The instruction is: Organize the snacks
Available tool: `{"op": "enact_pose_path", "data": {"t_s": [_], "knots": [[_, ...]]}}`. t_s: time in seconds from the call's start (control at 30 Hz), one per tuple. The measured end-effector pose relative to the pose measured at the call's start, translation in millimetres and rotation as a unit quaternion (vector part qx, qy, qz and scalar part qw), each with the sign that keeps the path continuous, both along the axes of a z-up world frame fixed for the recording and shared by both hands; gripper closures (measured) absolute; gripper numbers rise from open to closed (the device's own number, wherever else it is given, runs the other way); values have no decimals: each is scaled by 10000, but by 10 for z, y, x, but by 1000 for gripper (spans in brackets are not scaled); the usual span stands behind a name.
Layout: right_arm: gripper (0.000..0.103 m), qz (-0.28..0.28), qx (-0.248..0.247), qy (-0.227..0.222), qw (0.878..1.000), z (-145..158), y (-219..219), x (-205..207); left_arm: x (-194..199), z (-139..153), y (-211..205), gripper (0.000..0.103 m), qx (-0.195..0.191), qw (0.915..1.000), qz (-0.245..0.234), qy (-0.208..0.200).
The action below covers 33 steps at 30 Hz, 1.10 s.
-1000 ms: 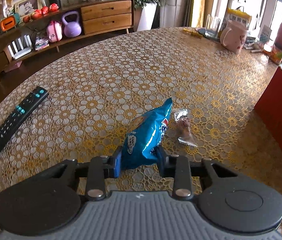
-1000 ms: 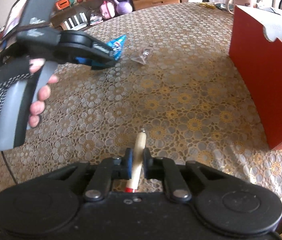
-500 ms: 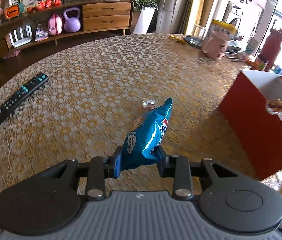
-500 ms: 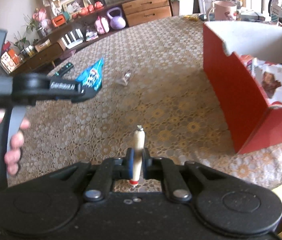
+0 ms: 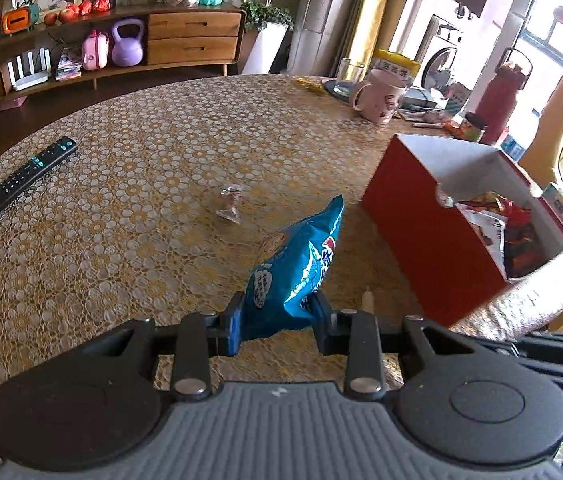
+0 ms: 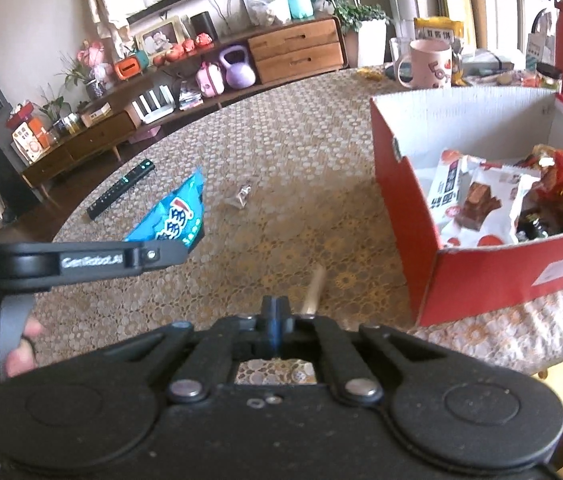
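Observation:
My left gripper (image 5: 275,316) is shut on the lower end of a blue snack bag (image 5: 293,268), which it holds up over the table. From the right wrist view the same blue bag (image 6: 177,216) juts out of the left gripper (image 6: 161,254). My right gripper (image 6: 275,320) has its pads pressed together. A thin beige stick snack (image 6: 313,288) slants out to the right of them, only its lower end caught at the pads. The red cardboard box (image 5: 433,248), white inside, stands at the right with several snack packs (image 6: 477,200) in it. A small clear-wrapped sweet (image 5: 230,205) lies on the table.
A black remote (image 5: 29,176) lies near the table's left edge. A pink mug (image 5: 377,100), a red bottle (image 5: 501,96) and small clutter stand at the far right behind the box. A person's hand (image 6: 17,356) grips the left handle. A low sideboard (image 5: 193,40) runs behind.
Both grippers rose and moved right toward the red box, whose inside now shows. The blue bag stayed gripped. The stick snack went from upright between the right pads to slanting right.

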State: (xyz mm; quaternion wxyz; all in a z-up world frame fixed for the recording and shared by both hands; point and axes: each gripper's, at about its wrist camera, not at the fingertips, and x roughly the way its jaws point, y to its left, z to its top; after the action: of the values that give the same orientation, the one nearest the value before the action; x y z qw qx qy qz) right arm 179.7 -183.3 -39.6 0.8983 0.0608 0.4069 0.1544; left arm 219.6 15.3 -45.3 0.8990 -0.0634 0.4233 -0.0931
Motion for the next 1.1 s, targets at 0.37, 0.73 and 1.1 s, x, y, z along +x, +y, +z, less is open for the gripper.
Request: {"op": "enact_pose_path", "data": {"t_s": [0.37,0.73,1.1], "knots": [[76,96,-119,245,9996,-275,-110,197,-217,-61,-23,70,-54,10000,35,36],[67,66,-594,484,9970,-633,185,466,-302,-132,33,70,-65,10000,54,48],[91,-95,-744,571,9955,-724,189,510,-322,-184,84,70,-148,9998,114,96]]}}
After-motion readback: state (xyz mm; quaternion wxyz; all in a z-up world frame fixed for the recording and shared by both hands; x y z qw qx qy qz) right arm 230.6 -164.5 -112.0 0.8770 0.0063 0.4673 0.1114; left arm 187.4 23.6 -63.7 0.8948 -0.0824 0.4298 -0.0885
